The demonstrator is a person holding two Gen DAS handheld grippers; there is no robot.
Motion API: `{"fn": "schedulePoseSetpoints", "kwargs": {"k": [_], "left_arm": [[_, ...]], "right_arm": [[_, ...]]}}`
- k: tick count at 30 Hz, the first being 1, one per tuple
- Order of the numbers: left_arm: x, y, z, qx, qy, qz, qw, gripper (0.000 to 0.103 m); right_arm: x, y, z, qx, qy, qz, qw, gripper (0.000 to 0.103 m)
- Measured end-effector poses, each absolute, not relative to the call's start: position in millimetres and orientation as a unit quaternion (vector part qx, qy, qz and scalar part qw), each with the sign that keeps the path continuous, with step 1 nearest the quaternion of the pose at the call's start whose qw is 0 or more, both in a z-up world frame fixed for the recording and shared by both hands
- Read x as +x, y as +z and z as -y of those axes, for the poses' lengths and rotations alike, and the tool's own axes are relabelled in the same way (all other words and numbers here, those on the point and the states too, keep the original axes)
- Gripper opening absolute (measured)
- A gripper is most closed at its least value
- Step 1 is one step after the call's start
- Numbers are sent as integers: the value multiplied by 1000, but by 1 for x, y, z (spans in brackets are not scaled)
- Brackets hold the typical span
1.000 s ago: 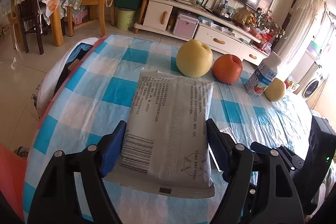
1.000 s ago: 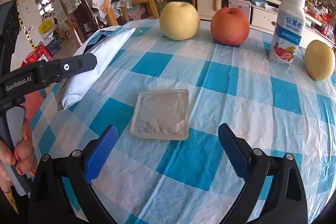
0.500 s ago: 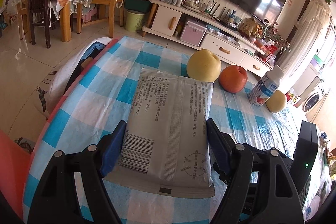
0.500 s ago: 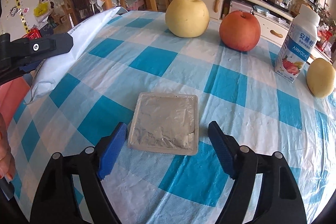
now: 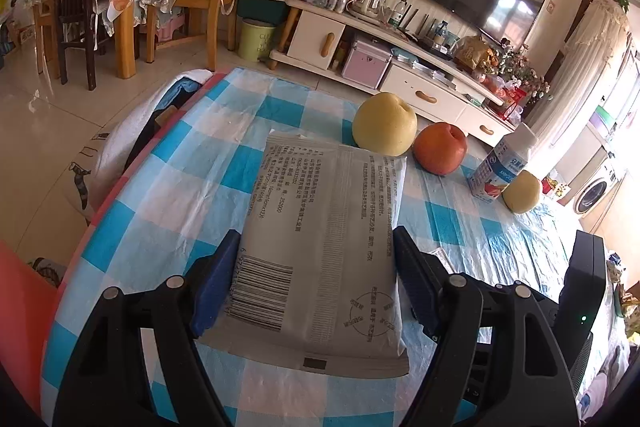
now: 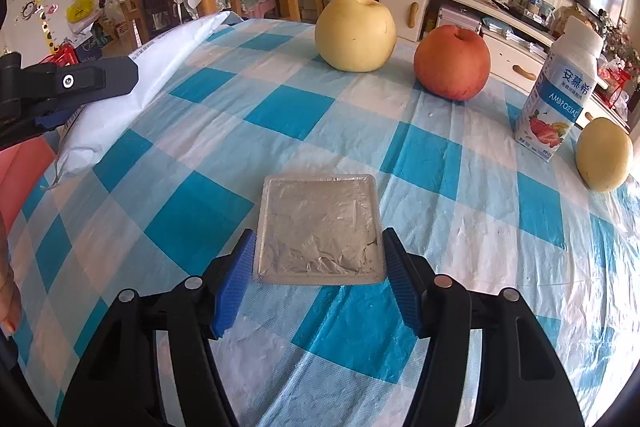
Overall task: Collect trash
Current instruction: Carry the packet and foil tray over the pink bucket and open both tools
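Two claws gathering wrappers from a checked worktop.

Nearest, the right claw (image 6: 318, 281) is closing around a flat foil packet (image 6: 318, 229) lying on the worktop (image 6: 200, 219), its blue pads at the packet's side edges, probably placed to pinch across its width. To its left, the left claw (image 5: 312, 283) grips a white printed pouch (image 5: 324, 239) by its sides, keeping it raised above the cloth. Beyond stand two pears (image 6: 355, 33), an apple (image 6: 452, 61) and a yoghurt bottle (image 6: 560, 87), presumably not trash.

table (image 6: 192, 227): tray (image 6: 318, 227) front | pear (image 6: 354, 33), apple (image 6: 452, 63) behind | carton (image 6: 560, 99) right (standing)
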State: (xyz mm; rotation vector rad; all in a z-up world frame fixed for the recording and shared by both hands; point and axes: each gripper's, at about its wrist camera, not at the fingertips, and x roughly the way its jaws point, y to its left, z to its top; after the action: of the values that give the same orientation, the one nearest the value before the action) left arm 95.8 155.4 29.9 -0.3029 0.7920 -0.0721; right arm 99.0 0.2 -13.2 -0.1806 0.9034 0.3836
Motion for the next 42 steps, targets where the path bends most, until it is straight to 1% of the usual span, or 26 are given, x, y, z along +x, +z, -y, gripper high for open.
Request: {"fn": "schedulePoseSetpoints", "kwargs": {"k": [11,25,35,42], "left_arm": [[69,40,-167,-131,-4,-364,922,76],[41,59,-201,-125,53,-334,933,76],[4,76,-232,-152,109,-286,940,76],[-23,79,-258,-180,142,-269,935,76]], "right_arm": [[71,8,-8,-100,187,-405,890,64],[32,19,-19,-75,194,-398,893,64],[-3,31,-44,-66,211,-390,894,64],[-24,42,-68,-66,233,-382,892,64]]}}
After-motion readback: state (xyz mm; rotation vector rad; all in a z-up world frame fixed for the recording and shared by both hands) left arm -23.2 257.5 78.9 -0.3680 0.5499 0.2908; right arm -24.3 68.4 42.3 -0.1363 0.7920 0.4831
